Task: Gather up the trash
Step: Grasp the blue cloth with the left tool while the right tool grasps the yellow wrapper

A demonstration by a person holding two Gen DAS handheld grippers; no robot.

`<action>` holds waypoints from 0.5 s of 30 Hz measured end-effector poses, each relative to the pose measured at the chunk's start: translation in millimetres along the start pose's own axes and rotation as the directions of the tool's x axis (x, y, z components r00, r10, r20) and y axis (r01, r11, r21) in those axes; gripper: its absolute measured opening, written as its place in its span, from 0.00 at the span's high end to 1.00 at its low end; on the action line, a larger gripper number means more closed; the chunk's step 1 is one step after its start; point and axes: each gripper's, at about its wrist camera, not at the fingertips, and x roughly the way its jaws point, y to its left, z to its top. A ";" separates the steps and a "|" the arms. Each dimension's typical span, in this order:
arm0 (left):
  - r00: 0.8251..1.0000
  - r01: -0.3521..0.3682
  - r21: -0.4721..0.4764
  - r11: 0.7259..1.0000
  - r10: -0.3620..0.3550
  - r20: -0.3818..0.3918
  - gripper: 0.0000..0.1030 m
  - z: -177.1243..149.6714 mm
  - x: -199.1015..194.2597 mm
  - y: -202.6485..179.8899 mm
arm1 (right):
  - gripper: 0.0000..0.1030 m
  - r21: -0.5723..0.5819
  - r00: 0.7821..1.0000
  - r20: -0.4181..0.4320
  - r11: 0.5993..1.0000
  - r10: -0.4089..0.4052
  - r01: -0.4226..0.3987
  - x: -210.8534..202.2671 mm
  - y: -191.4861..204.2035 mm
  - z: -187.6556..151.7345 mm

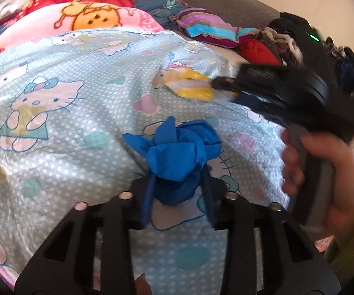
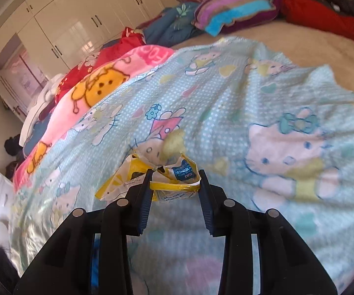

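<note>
A crumpled blue wad, like a glove or tissue, sits on the light blue cat-print sheet. My left gripper is shut on it, both pads pressing its lower part. Further back on the same sheet lies a yellow and white wrapper. The right gripper, held by a hand, reaches it from the right. In the right wrist view that wrapper is pinched between the fingers of my right gripper, with a crumpled flap sticking out to the left.
The bed carries a pink cartoon blanket, a striped pillow, a red cushion and dark clothes by the grey headboard. White wardrobes stand beyond the bed's left side.
</note>
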 end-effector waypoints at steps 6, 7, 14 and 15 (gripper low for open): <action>0.999 0.020 -0.009 1.000 -0.020 0.025 0.93 3.7 -12.3 -1.0 | 0.67 0.060 0.996 0.068 0.997 -0.050 0.046 -53.3 -17.1 -16.7; 0.999 0.024 -0.003 1.000 -0.024 0.031 0.94 3.3 -15.2 -3.9 | 0.67 0.063 0.995 0.085 0.996 -0.061 0.056 -65.6 -20.4 -19.7; 0.995 0.067 0.036 0.997 -0.069 0.078 0.95 13.2 -34.7 -28.9 | 0.67 0.094 0.983 0.155 0.992 -0.101 0.087 -122.9 -37.3 -42.3; 0.993 0.073 0.047 0.996 -0.077 0.085 0.95 15.0 -37.1 -33.9 | 0.67 0.104 0.982 0.158 0.990 -0.106 0.090 -129.3 -40.7 -45.6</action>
